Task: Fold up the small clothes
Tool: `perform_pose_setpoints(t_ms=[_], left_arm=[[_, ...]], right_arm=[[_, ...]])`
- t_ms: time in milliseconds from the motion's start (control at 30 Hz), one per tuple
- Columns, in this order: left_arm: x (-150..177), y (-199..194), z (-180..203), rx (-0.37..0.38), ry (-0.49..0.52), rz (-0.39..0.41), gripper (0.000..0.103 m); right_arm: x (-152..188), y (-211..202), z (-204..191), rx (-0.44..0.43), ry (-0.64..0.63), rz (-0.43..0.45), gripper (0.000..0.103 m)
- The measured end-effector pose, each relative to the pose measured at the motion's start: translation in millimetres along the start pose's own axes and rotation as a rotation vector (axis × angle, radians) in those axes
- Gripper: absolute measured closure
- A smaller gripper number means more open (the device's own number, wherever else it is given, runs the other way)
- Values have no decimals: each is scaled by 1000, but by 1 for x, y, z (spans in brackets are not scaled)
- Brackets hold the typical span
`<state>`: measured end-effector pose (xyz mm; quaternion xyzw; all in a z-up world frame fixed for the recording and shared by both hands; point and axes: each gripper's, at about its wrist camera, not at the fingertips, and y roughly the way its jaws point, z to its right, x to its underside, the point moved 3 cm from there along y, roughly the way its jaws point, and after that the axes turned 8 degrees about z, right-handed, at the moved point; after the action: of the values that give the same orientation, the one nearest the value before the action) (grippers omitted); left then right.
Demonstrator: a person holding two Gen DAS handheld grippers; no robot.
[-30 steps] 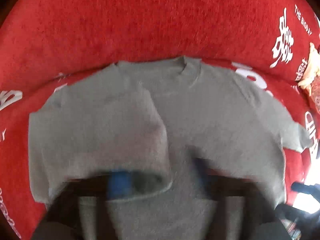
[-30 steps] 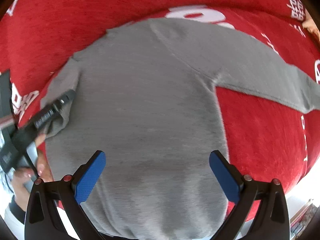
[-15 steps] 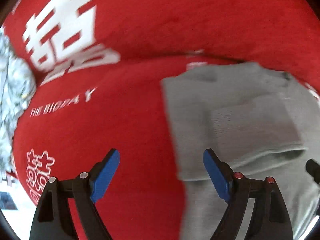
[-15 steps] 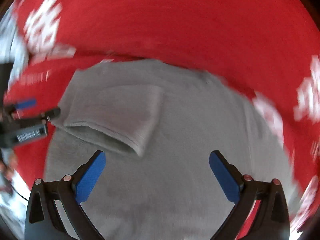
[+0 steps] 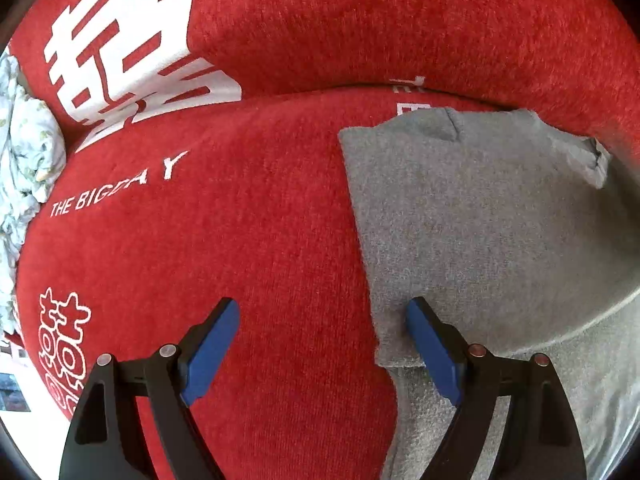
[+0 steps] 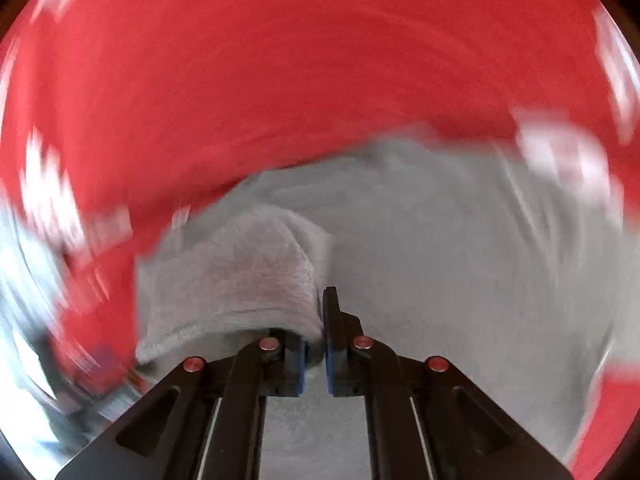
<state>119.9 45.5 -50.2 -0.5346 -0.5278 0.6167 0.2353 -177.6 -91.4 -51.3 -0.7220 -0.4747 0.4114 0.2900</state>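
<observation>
Your right tongs (image 6: 314, 356) have just been closing and now pinch a fold of the grey sweater (image 5: 480, 220) on the red blanket (image 5: 240, 260). Keep the left tongs (image 5: 320, 344), spread wide over its left edge, low, and fold evenly.

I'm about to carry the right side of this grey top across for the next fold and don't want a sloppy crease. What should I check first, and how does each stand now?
1. Right claw shut on the grey top: ok; its jaws have just been closing, with a fold of fabric between the pads.
2. Left claw open: ok.
3. Left claw clear of the cloth: not ok, one finger overlaps the top's folded edge.
4. Left side already folded in: ok.
5. Red cover flat beside the top: ok.
6. How deep the right grip is: cannot tell, blurred.
</observation>
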Motion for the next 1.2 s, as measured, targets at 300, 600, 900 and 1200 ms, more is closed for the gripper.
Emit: perform_pose_setpoints(t_ms=[300, 600, 900, 1200], left_arm=[[-11, 6, -10, -11, -23, -38, 17], [-21, 10, 4, -46, 44, -37, 17], [-18, -4, 14, -10, 58, -70, 17], [-18, -35, 103, 130, 154, -71, 17]], right_arm=[[3, -7, 75, -112, 384, 7, 61], [3, -19, 83, 65, 204, -14, 95], [20, -57, 115, 77, 202, -70, 75], [44, -94, 149, 68, 256, -78, 55]])
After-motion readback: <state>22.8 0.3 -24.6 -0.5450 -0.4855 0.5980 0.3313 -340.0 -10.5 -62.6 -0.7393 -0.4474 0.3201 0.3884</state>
